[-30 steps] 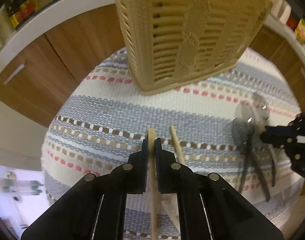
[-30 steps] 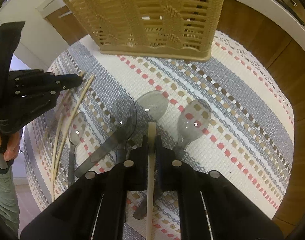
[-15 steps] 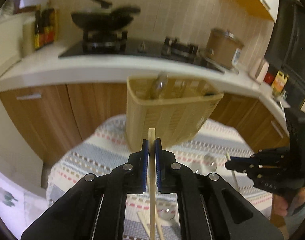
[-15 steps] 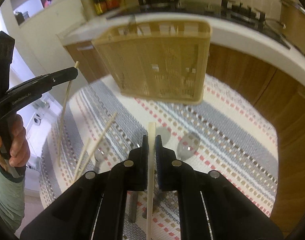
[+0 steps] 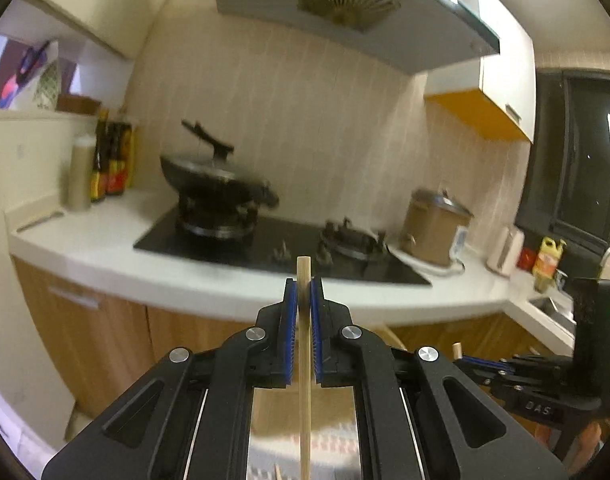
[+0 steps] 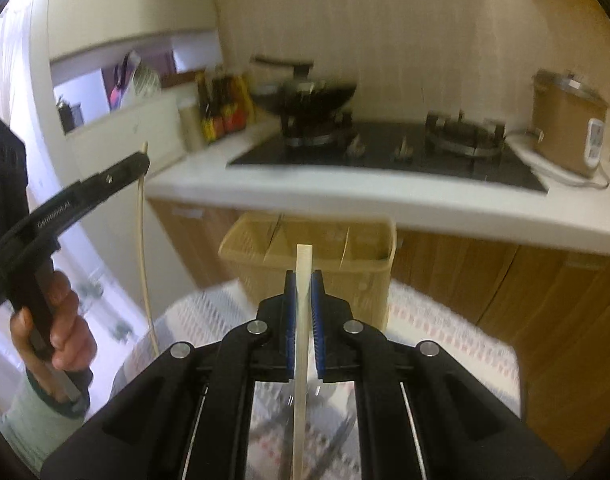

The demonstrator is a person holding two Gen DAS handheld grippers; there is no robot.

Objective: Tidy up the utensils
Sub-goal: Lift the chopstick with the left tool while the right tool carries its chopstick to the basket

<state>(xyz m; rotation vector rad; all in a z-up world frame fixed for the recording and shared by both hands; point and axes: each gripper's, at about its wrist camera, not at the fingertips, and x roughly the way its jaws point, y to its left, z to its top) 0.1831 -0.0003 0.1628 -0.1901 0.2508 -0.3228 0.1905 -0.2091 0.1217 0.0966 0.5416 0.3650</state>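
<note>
Kitchen cabinets and a hob fill the background while each gripper, left [image 5: 304, 312] and right [image 6: 304, 304], pinches an upright chopstick [image 6: 303, 320], the basket [image 6: 309, 256] standing just beyond and below the right one, nearer it.

a round table covered in a woven striped cloth with grey, red and tan bands [image 6: 445, 320] carries everything here. sitting right on it at the far side is a beige slatted plastic utensil basket with dividers [image 6: 345, 276], upright. closer in, some dark utensils [image 6: 337, 440] lie flat on the cloth, too blurry to tell what they are. from the left wrist camera you only catch a sliver of the cloth [image 5: 333, 436].
</note>
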